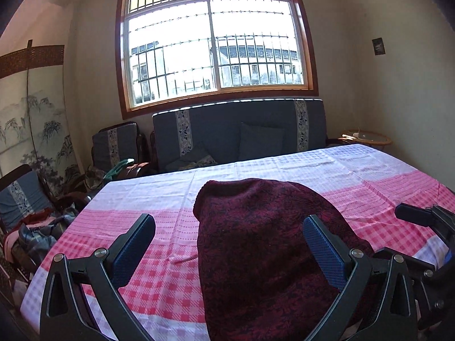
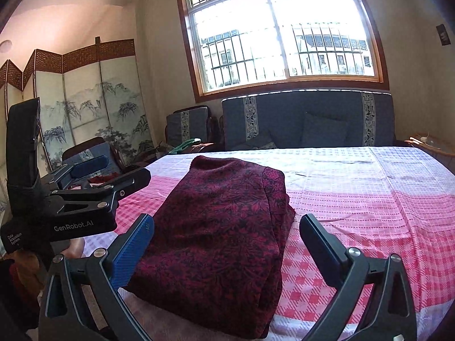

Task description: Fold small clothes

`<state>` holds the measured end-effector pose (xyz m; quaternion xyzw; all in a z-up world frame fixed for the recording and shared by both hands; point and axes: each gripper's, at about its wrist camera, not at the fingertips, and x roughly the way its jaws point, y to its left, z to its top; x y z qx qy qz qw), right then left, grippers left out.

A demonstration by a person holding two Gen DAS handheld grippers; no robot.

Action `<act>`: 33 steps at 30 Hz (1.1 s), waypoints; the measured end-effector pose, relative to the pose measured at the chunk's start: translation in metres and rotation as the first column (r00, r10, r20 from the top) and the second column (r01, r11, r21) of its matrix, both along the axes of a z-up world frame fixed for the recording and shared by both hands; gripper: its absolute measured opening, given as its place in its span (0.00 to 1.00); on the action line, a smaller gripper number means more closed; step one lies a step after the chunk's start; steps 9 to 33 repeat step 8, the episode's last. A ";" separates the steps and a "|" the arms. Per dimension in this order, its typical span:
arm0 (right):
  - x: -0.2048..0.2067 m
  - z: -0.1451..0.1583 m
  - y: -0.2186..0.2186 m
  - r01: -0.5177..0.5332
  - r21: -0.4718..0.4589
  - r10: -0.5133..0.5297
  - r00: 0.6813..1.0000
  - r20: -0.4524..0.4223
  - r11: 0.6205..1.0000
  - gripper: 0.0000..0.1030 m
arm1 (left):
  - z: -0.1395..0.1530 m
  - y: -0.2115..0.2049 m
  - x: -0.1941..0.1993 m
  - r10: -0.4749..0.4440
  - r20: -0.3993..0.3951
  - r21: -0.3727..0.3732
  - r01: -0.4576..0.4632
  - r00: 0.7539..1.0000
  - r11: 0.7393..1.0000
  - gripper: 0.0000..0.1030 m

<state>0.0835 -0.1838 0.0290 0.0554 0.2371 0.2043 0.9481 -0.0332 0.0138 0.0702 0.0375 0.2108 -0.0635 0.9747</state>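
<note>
A dark red patterned garment [image 1: 256,244] lies folded into a narrow stack on the pink and white checked tablecloth [image 1: 159,227]. It also shows in the right wrist view [image 2: 224,227]. My left gripper [image 1: 230,227] is open and empty, its fingers either side of the garment's near end. My right gripper [image 2: 227,227] is open and empty, straddling the garment's near end. The left gripper also appears at the left of the right wrist view [image 2: 119,176], open. Part of the right gripper [image 1: 421,218] shows at the right edge of the left wrist view.
The tablecloth [image 2: 355,199] covers a wide table. Beyond it stand a dark blue sofa [image 1: 241,133], chairs with loose clothes [image 1: 37,230] on the left, a folding screen [image 2: 93,102] and a small round side table [image 1: 366,137].
</note>
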 end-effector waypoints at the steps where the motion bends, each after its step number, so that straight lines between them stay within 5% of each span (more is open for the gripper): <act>1: 0.000 -0.001 0.000 0.000 -0.001 0.000 1.000 -0.006 1.000 0.99 | -0.003 -0.002 0.003 -0.006 -0.022 0.011 0.006 1.000 1.000 1.00; 33: -0.001 -0.007 0.003 -0.010 -0.011 0.010 1.000 -0.028 1.000 1.00 | -0.016 -0.002 0.014 0.006 -0.068 0.014 -0.005 0.998 1.000 1.00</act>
